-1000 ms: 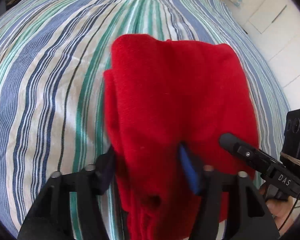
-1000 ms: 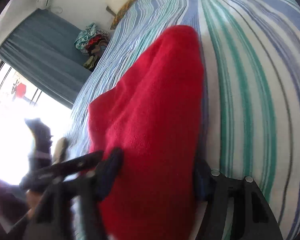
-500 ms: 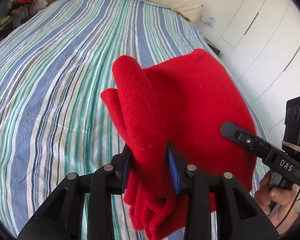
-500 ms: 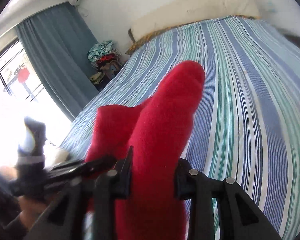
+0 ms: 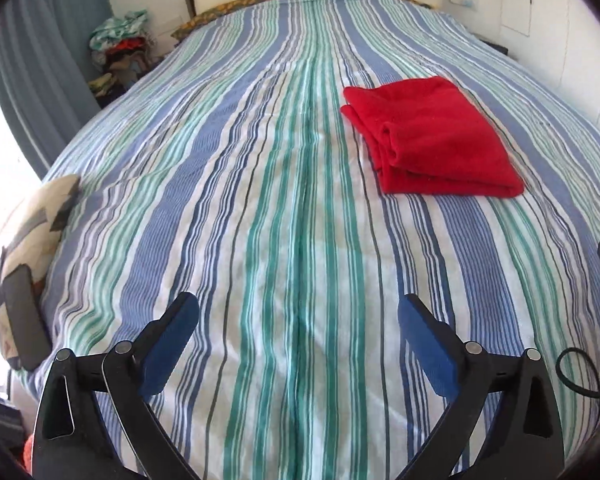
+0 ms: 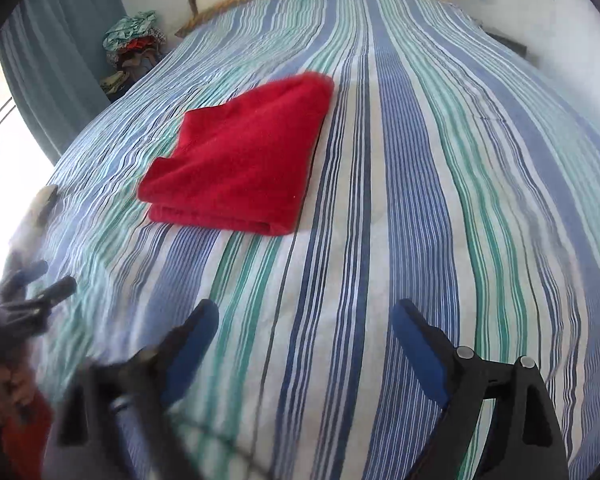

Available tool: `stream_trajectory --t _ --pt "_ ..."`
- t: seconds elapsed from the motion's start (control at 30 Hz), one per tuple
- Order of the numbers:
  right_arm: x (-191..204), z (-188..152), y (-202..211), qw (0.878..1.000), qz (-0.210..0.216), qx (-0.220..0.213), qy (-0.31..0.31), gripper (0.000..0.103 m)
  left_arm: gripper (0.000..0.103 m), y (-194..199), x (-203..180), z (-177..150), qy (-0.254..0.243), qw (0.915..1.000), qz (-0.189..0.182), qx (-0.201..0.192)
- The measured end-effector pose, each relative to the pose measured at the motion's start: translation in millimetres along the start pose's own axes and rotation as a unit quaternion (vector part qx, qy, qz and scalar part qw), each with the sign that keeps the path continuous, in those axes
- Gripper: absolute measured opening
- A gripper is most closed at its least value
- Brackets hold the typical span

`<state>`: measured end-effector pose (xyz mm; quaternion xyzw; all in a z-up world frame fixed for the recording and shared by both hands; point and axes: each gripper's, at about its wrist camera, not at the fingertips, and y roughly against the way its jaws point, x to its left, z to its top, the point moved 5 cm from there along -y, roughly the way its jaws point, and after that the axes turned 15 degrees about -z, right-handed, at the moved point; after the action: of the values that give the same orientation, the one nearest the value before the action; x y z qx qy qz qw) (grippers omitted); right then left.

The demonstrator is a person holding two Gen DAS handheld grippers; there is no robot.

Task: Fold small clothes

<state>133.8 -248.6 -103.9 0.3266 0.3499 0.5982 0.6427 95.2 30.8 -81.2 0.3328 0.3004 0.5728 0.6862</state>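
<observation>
Item: red fleece garment (image 5: 432, 136), folded in a squarish stack, lying on striped bedspread (image 5: 260, 200) | Step: fold judged complete, piece released | Next: fetch another garment | left gripper (image 5: 298, 336), right gripper (image 6: 304, 336): jaws opening wide, nothing between, well apart from garment.

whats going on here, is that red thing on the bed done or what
A person holding a gripper in each hand is folding small clothes on a striped bed. The red garment lies folded in a neat rectangle on the bedspread, with nothing touching it. The left gripper and right gripper hang above bare bedspread short of it, fingers opening wide, nothing between them.
</observation>
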Motion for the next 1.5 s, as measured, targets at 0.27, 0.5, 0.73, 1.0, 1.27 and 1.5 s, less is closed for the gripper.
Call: stream_trajectory --t 0.27,0.5,0.73,1.0,1.27,1.5 --pt "30.6 -55.4 87.5 1.000 -0.007 -0.002 0.011 0.101 0.101 71.3 -28.2 -17.1 -0.016 0.9995 0.019 -0.018" --pt "47.9 -69.6 129.6 0.999 -0.017 -0.012 0.034 0.102 0.101 94.7 -43.2 -30.3 -0.008 0.9996 -0.009 0.023" --pt "48.4 -74.3 151.5 0.999 -0.026 0.000 0.035 0.102 0.101 103.5 -50.0 -35.1 0.003 0.9989 -0.032 0.034" --pt "48.0 -79.4 162.1 0.999 -0.032 0.011 0.031 0.102 0.102 112.5 -54.8 -33.5 -0.005 0.9992 -0.026 0.029" --pt "54.8 -78.6 169.7 0.999 -0.026 0.010 0.031 0.102 0.102 126.9 -56.4 -27.6 -0.004 0.9997 -0.019 0.018" --pt "53.1 -78.0 172.6 0.999 -0.033 0.010 0.029 0.102 0.102 123.0 -55.9 -28.6 0.002 0.9993 -0.014 0.033"
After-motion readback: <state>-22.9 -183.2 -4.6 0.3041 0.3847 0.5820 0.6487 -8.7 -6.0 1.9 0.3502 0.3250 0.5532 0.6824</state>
